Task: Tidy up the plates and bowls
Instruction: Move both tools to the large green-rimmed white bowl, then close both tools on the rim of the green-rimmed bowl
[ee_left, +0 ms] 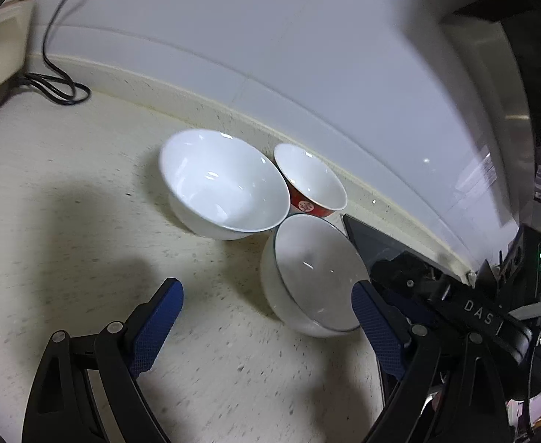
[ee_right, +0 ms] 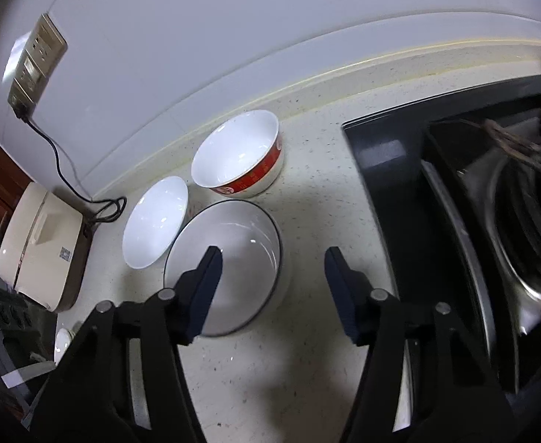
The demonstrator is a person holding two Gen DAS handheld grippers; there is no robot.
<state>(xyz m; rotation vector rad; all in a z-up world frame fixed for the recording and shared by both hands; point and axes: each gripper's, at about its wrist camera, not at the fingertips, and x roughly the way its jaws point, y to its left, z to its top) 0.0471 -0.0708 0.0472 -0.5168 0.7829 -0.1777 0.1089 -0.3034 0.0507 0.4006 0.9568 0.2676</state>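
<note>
Legible: letters "DAS" in white on the black body of the right hand-held gripper (ee_left: pixel 479 315), seen in the left wrist view. QR code on the cream appliance (ee_right: pixel 39 247), unreadable. White round emblem on the red bowl (ee_left: pixel 309 205), characters too blurred to read.

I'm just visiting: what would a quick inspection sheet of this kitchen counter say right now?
Surface: speckled cream countertop, bare in front of the bowls.
Job's things: three empty bowls clustered near the wall: plain white bowl, red-banded bowl, dark-rimmed bowl. No plates seen.
Clutter: nothing seen.
Grippers: left gripper open, nothing between its fingers; right gripper open, straddling the dark-rimmed bowl's rim, not pressing.
Cables: black cord from the wall socket to a cream appliance.
Surroundings: white wall, black stovetop at the right.
</note>
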